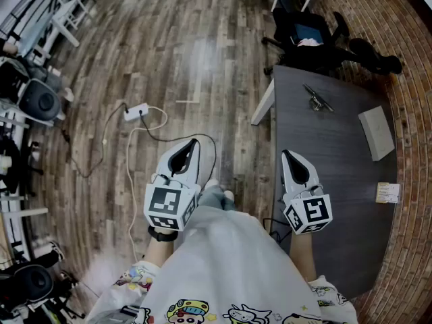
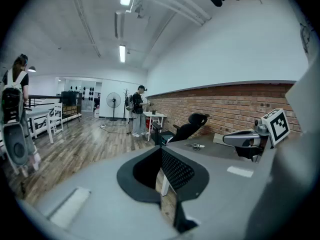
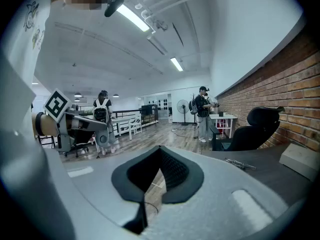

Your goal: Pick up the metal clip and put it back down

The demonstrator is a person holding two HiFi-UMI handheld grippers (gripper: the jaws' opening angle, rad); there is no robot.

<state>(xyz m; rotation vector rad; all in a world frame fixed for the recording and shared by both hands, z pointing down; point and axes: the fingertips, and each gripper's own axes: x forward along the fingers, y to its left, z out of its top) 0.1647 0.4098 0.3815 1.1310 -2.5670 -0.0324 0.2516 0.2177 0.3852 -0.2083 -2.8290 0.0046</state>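
1. A silver metal clip [image 1: 317,101] is seen lying on a dark grey rectangular table [image 1: 324,160], toward its far end.
2. A flat white box [image 1: 376,132] is placed near the table's right edge.
3. The white left gripper [image 1: 194,142] is held over the wooden plank floor [image 1: 169,59], and the white right gripper [image 1: 285,153] over the table's left side. Both pairs of jaws are pressed together, well apart from the clip.

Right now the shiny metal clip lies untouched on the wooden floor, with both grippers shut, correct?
No: the head view shows the shiny metal clip on the dark grey table, not the floor; left gripper and right gripper are shut.
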